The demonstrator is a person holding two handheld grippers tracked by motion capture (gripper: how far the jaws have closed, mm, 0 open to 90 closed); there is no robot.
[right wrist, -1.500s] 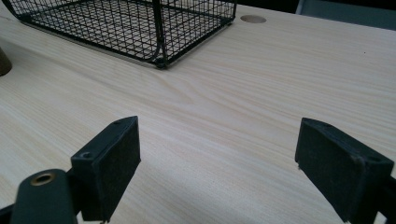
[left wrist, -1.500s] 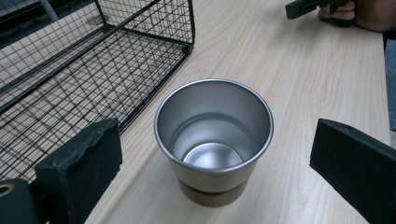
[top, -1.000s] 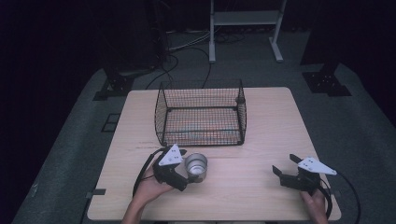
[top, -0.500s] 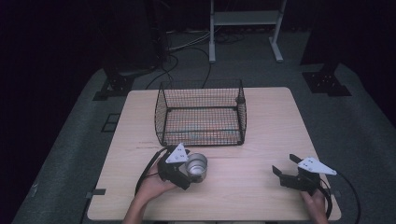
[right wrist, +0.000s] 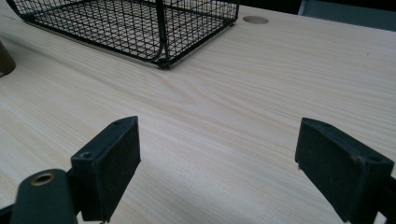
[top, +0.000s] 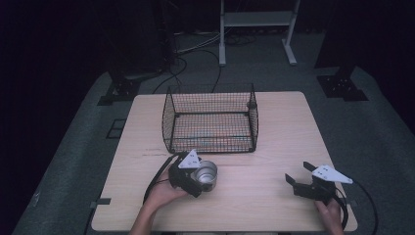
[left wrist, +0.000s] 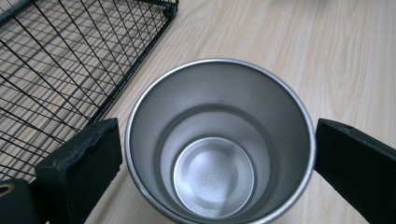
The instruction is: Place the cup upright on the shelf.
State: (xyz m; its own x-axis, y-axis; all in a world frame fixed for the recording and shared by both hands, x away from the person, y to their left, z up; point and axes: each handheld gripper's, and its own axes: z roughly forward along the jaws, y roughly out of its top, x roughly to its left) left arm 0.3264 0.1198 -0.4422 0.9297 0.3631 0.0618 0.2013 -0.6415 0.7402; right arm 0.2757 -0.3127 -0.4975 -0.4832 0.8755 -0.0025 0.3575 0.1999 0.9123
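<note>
Since earlier, left gripper [top: 198, 177] has drawn the smooth steel cup [left wrist: 219, 140] nearer, pinching it; wire basket [top: 210, 120] empty; right gripper [top: 299, 178] spread.

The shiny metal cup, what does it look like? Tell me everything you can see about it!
The metal cup is silvery and smooth, like brushed steel, with a round rim and a flat round bottom seen inside. It is empty. It sits between the two black jaws of the left gripper, which close on its sides. It is over the pale wooden table, just in front of the black wire basket. Whether it rests on the table or is lifted cannot be told.
</note>
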